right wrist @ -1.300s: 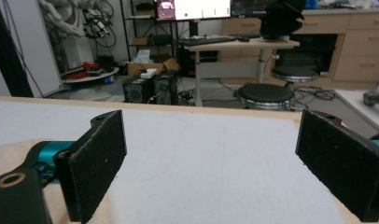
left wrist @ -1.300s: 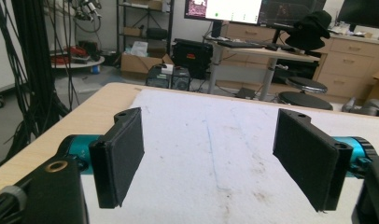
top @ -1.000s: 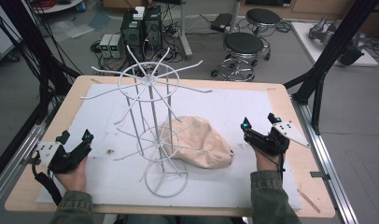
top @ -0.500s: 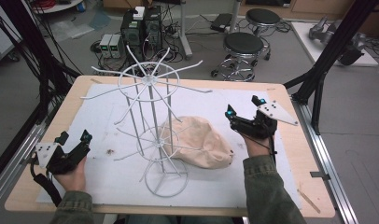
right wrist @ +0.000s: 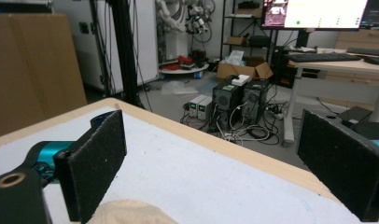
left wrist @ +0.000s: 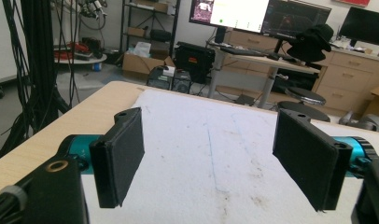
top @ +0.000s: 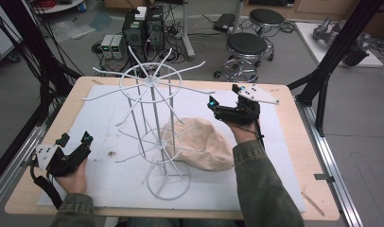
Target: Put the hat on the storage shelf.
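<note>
A white wire rack (top: pixel 154 137) with spokes at two levels stands upright in the middle of the white mat (top: pixel 275 156). A beige cloth lump (top: pixel 204 144) lies against its right side, partly behind the wires. My right gripper (top: pixel 223 95) hovers just past the cloth's far right edge, its jaws wide open and empty. In the right gripper view (right wrist: pixel 225 163) the cloth (right wrist: pixel 127 212) peeks in at the bottom, below the left jaw. My left gripper (top: pixel 75 138) rests near the table's front left corner, open with nothing between its pads (left wrist: pixel 120 154).
The wooden table (top: pixel 294 118) carries the mat. Black frame posts (top: pixel 329 71) stand at its right and left sides. Past the far edge are two stools (top: pixel 247 47), computer towers (top: pixel 143 28) and cables on the floor.
My right gripper has moved from the table's right side forward and leftward, up to the cloth's far edge. The left gripper, rack and cloth have stayed put.
</note>
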